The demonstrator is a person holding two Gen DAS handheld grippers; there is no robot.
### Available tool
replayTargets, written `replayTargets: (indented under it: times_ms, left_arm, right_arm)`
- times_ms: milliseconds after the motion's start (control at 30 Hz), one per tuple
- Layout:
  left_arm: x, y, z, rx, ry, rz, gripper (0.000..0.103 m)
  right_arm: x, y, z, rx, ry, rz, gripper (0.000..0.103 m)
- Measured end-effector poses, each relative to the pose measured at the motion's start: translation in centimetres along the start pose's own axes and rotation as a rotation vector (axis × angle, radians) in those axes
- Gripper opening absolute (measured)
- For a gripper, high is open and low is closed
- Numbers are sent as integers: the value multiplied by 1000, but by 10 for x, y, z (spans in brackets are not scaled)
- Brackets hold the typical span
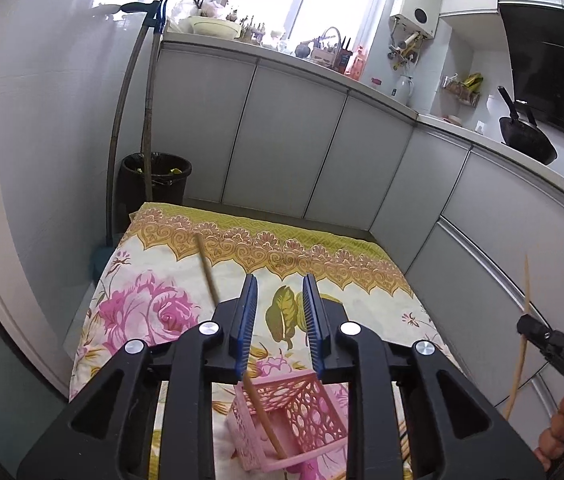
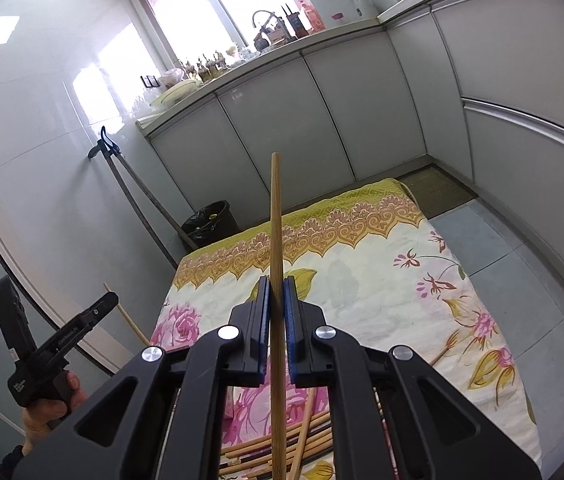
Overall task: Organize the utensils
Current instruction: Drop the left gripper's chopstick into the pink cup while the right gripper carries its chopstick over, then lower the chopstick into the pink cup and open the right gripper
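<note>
My left gripper (image 1: 279, 279) is open above a pink lattice basket (image 1: 302, 412) on the floral cloth. A bamboo chopstick (image 1: 261, 416) stands slanted in the basket. Its upper part passes behind the left finger (image 1: 247, 312) and points to the far left; no pad presses on it. My right gripper (image 2: 277, 280) is shut on another bamboo chopstick (image 2: 275, 216), held upright along the fingers. Under it lies a pile of several chopsticks (image 2: 314, 430). Each gripper appears at the edge of the other's view: right gripper (image 1: 532, 328), left gripper (image 2: 93, 312).
The floral cloth (image 2: 362, 280) covers a low table set among grey cabinets (image 1: 290, 152). A black waste bin (image 1: 155, 176) and long broom handles (image 1: 147, 120) stand at the far left corner. A single chopstick (image 2: 442, 354) lies on the cloth to the right.
</note>
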State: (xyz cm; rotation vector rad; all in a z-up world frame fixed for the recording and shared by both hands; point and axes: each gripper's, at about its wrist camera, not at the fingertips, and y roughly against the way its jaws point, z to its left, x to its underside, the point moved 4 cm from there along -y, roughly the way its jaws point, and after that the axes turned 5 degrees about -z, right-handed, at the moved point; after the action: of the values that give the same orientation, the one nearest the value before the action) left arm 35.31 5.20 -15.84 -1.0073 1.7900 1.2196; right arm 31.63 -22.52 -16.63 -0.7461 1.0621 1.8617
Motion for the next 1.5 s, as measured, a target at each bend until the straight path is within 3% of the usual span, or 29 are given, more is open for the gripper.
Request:
replayTargets:
  times_ms: [100, 167, 233, 267, 400, 500, 633, 833, 1000, 1167, 1267, 1400, 1500]
  left_arm:
    - [-10, 21, 2, -52, 42, 29, 26]
    - [-14, 37, 9, -87, 116, 54, 35]
    - [-6, 47, 22, -138, 211, 108, 63]
    - [3, 50, 30, -166, 259, 145, 65]
    - [29, 42, 49, -213, 301, 255, 64]
    - [26, 45, 58, -263, 256, 238, 64]
    - [23, 49, 65, -270, 243, 238, 65]
    - [23, 49, 74, -282, 263, 258, 65]
    - [19, 51, 77, -287, 257, 247, 65]
    - [21, 48, 78, -277, 258, 258, 65]
    - [21, 47, 76, -272, 250, 258, 65]
    - [19, 48, 67, -247, 223, 256, 65]
    - [16, 51, 53, -222, 175, 241, 65]
  right_arm:
    - [4, -7, 6, -26, -18, 12, 7]
    - [6, -13, 10, -33, -37, 16, 7]
    - [6, -19, 13, -46, -64, 16, 7]
    - [6, -22, 16, -50, -78, 15, 7]
    - [2, -36, 44, -76, -67, -1, 7]
    - [-9, -48, 73, -119, -64, -30, 7]
    - [-22, -69, 108, -166, -45, -65, 7]
    - [-9, -108, 139, -180, 53, -99, 7]
    - [19, -131, 139, -144, 131, -99, 7]
    - [41, -138, 135, -105, 203, -36, 8]
    - [40, -133, 136, -125, 220, 20, 9]
    - [27, -106, 126, -127, 205, 42, 34]
    - [13, -79, 102, -83, 162, 61, 35]
